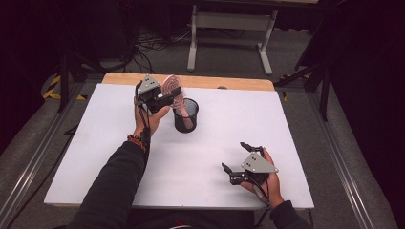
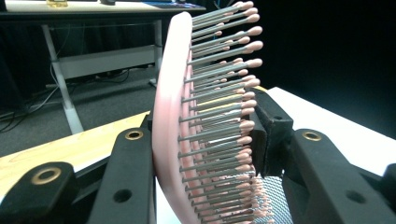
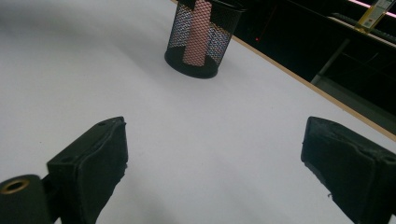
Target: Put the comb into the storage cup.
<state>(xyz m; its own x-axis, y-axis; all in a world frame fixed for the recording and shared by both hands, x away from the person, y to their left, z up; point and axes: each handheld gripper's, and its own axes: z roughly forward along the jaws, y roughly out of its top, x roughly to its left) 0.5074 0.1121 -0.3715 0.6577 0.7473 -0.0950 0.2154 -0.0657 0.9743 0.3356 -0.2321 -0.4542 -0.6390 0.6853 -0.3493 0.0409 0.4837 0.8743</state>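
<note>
A pink hairbrush point(image 1: 171, 86) stands upright with its handle point(image 3: 198, 32) down inside a black mesh cup point(image 1: 186, 116) near the table's far middle. My left gripper point(image 1: 173, 94) is shut on the brush head above the cup. In the left gripper view one jaw lies against the pink back point(image 2: 173, 116) and the other pad point(image 2: 271, 135) meets the bristle tips; the cup's mesh point(image 2: 275, 200) shows below. My right gripper point(image 1: 234, 155) rests low on the table at the near right, open, with nothing between its jaws point(image 3: 215, 144). It points toward the cup point(image 3: 191, 70).
A white board point(image 1: 95, 157) covers the wooden table top, whose bare edge point(image 1: 229, 82) runs along the far side. Beyond it are a grey floor, cables and a white desk frame point(image 1: 229, 28). Metal rails flank the table.
</note>
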